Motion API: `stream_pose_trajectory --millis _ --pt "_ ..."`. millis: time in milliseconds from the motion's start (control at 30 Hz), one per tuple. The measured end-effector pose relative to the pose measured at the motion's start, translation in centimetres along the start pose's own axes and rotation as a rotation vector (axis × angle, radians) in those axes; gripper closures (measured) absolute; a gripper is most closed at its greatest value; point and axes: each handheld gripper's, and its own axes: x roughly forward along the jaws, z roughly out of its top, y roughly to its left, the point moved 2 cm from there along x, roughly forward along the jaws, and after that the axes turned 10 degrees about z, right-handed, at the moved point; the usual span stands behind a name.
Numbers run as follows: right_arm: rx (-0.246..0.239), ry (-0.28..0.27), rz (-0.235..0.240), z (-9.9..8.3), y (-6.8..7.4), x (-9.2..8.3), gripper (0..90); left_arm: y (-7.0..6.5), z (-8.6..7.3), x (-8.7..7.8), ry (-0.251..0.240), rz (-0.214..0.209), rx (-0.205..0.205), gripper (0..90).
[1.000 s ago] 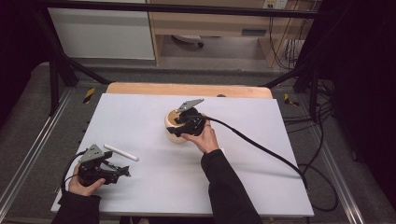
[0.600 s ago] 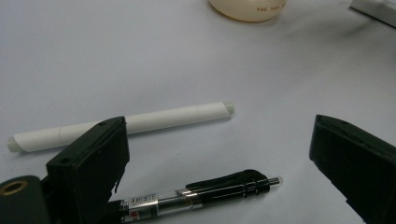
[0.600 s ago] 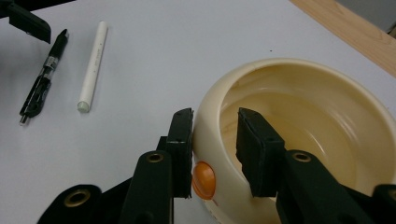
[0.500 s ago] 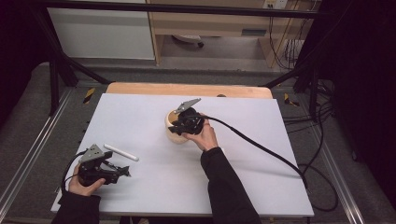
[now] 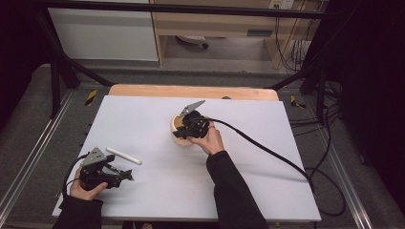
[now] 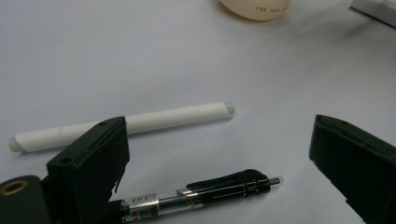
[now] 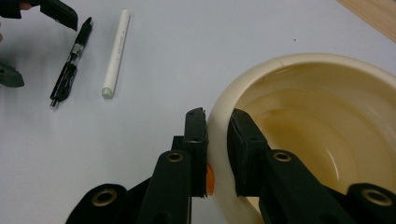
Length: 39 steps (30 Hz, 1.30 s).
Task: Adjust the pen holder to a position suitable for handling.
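Here the right hand-held gripper (image 7: 217,140) pinches the bowl (image 7: 327,116) rim, jaws just closed.

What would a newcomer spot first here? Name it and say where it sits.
The cream bowl near the middle of the white table stands out, with the right gripper clamped on its rim, one jaw outside and one inside; its jaws have just been closing. Near the table's left front, the left gripper stands open over a black pen, with a white stick lying just beyond.

open tool (image 6: 219,177) straddles black pen (image 6: 205,193); white stick (image 6: 126,125) beyond.
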Motion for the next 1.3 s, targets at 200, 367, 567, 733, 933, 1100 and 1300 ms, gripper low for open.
stream_pose_trajectory --millis 200,367,567,733,933,1100,1300 --pt "-0.009 0.028 0.016 -0.1 0.3 -0.2 80.1 0.0 0.0 0.0 -0.001 0.000 0.001 5.2" --pt "-0.030 0.026 0.032 0.1 0.8 -0.9 80.6 0.0 0.0 0.0 -0.004 0.001 -0.003 5.2" --pt "-0.048 0.040 0.052 0.2 1.8 -2.1 80.9 -0.1 0.1 -0.1 -0.005 0.002 -0.003 5.1" --pt "-0.050 0.033 0.080 -0.2 2.9 -2.9 80.9 -0.1 0.0 0.0 0.001 0.002 0.003 5.1" --pt "-0.025 0.047 0.109 -1.7 3.7 -3.6 80.8 -0.1 0.0 0.0 0.001 0.002 0.003 5.2" --pt "-0.020 0.069 0.118 -2.8 3.8 -3.8 80.9 -0.2 0.0 0.0 0.003 0.003 0.004 5.2" --pt "-0.015 0.090 0.147 -3.2 4.0 -3.3 80.7 -0.2 0.0 0.0 0.004 0.004 0.003 5.1"
